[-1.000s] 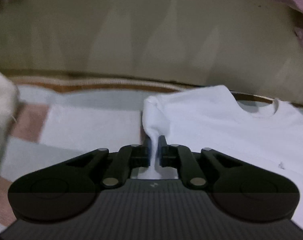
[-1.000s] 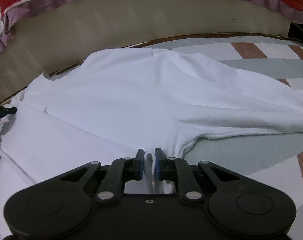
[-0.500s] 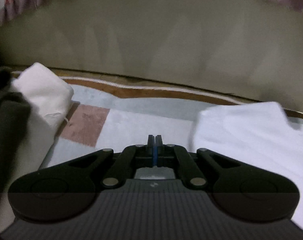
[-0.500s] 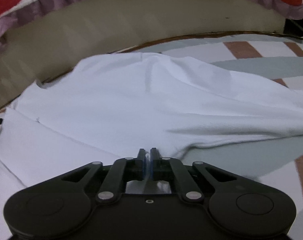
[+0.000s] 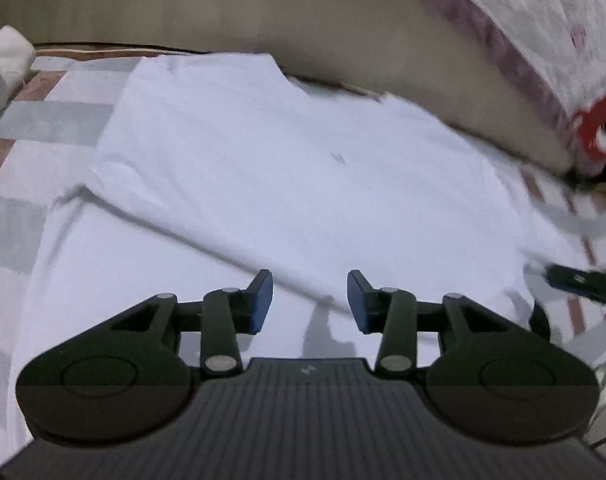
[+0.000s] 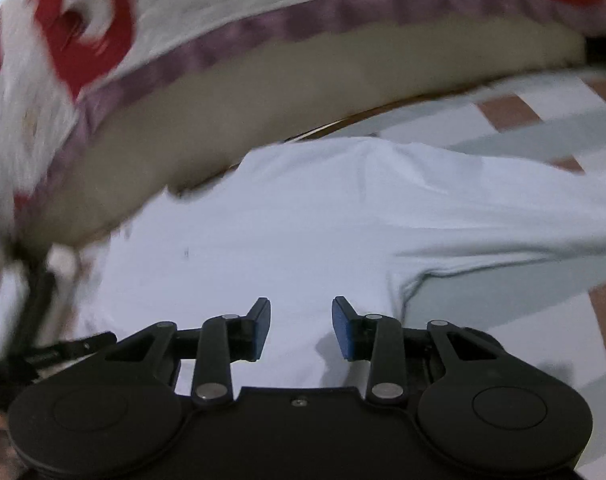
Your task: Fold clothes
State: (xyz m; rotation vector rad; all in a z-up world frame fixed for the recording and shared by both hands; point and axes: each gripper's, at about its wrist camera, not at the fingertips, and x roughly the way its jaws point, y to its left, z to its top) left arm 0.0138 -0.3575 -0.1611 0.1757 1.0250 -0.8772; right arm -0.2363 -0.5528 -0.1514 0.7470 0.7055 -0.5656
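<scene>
A white long-sleeved shirt (image 5: 287, 168) lies spread on a checked sheet, with one side folded over its body along a diagonal edge. My left gripper (image 5: 309, 300) is open and empty just above the shirt's near part. In the right wrist view the same shirt (image 6: 303, 232) fills the middle, one sleeve (image 6: 523, 224) stretching out to the right. My right gripper (image 6: 301, 326) is open and empty over the shirt's near edge. The right gripper's dark finger (image 5: 583, 282) shows at the right edge of the left wrist view.
The checked sheet (image 5: 31, 128) of grey, white and brown squares lies under the shirt. A beige bed side (image 6: 303, 92) with a red, white and purple quilt (image 6: 83, 28) rises behind. Folded pale cloth (image 5: 7, 52) sits at the far left.
Both grippers let go of the shirt and opened. The left gripper swung back over the shirt. The right gripper tilted upward and moved closer to the bed.
</scene>
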